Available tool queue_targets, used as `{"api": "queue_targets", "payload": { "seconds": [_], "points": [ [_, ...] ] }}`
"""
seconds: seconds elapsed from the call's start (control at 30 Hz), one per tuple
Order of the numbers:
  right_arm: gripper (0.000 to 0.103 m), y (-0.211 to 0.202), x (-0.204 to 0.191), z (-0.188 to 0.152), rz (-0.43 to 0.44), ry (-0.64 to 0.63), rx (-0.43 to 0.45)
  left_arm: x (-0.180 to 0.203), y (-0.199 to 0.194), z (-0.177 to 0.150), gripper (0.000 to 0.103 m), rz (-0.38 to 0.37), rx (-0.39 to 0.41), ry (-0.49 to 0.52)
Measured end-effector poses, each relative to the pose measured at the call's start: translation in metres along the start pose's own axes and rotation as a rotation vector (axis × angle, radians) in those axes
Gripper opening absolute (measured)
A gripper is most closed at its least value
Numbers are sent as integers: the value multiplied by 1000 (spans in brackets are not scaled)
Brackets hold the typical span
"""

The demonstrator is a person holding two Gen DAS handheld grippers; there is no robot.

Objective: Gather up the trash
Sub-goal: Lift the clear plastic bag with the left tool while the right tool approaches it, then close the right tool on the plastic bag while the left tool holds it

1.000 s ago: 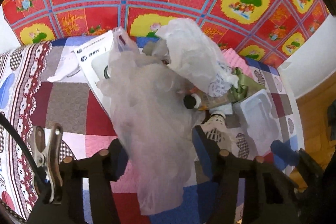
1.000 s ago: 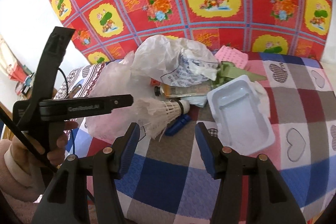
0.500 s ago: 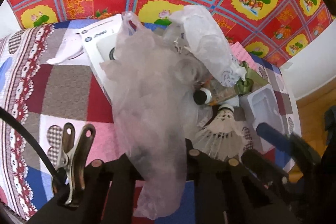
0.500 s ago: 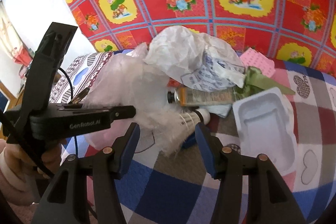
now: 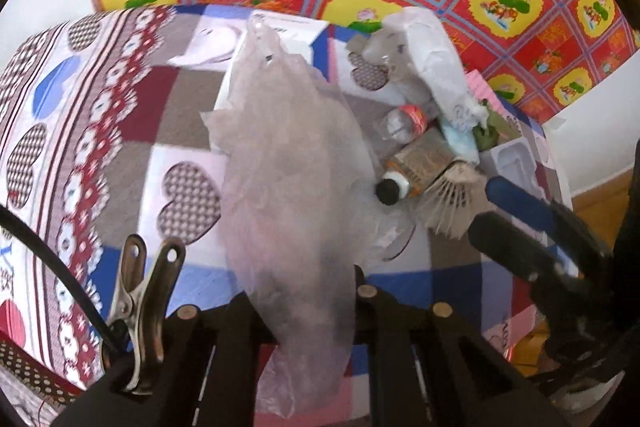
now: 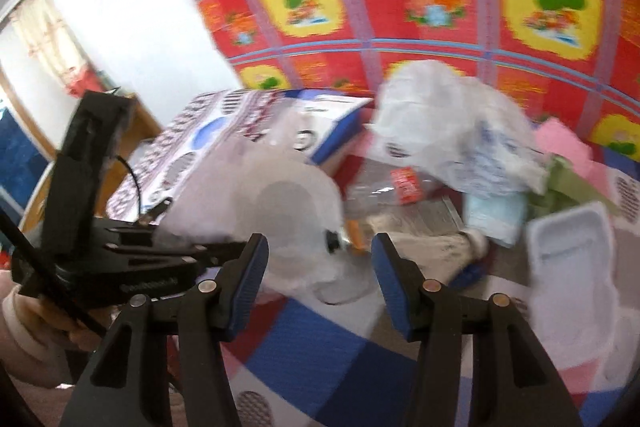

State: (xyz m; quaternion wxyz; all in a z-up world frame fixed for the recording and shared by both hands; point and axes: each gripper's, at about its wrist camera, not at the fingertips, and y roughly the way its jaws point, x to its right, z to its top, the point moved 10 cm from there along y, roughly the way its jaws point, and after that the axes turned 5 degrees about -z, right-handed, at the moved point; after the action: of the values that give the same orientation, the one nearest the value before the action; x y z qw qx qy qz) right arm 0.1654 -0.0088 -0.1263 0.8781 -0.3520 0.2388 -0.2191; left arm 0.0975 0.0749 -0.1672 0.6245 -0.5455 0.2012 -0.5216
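One translucent plastic bag [image 5: 288, 163] pinched in the closed left gripper [image 5: 304, 291], hanging over the patchwork cloth [image 5: 120, 115], nothing visibly inside it, right gripper [image 6: 320, 267] jaws apart and empty, white tray [image 6: 568, 259] empty beside the bottle [image 5: 420, 163] and shuttlecock [image 5: 452, 203].

You have a thin, see-through plastic bag [image 5: 292, 187] hanging crumpled over the patchwork cloth, its near end pinched, its far end draped toward a white box. To its right sits the trash heap: a small brown bottle [image 5: 420, 167] lying on its side with its black cap pointing at the bag, a crushed clear bottle [image 5: 404, 121] with a red label just beyond it, a shuttlecock [image 5: 452, 203] touching the brown bottle, a crumpled white bag [image 5: 432, 55] on top, and a white foam tray [image 6: 568, 267] far right.
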Motion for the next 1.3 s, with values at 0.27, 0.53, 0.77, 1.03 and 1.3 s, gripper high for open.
{"api": "queue_targets", "payload": {
  "seconds": [0.27,0.53,0.77,1.03,1.3],
  "points": [
    [41,48,-38,-9,76,-89,-100,-28,-6,-22,11,16,-2,-58],
    [41,79,-15,-19,-91,-158,-159,-60,-11,-35,13,43,6,-113],
    [41,81,6,-5,-180,-128,-146,-83,-15,-42,15,51,12,-167],
    [48,60,-26,5,-91,-101,-110,-88,-21,-40,18,17,38,-174],
    [51,79,-60,-7,-13,-108,-180,-90,-19,-38,24,-2,51,-165]
  ]
}}
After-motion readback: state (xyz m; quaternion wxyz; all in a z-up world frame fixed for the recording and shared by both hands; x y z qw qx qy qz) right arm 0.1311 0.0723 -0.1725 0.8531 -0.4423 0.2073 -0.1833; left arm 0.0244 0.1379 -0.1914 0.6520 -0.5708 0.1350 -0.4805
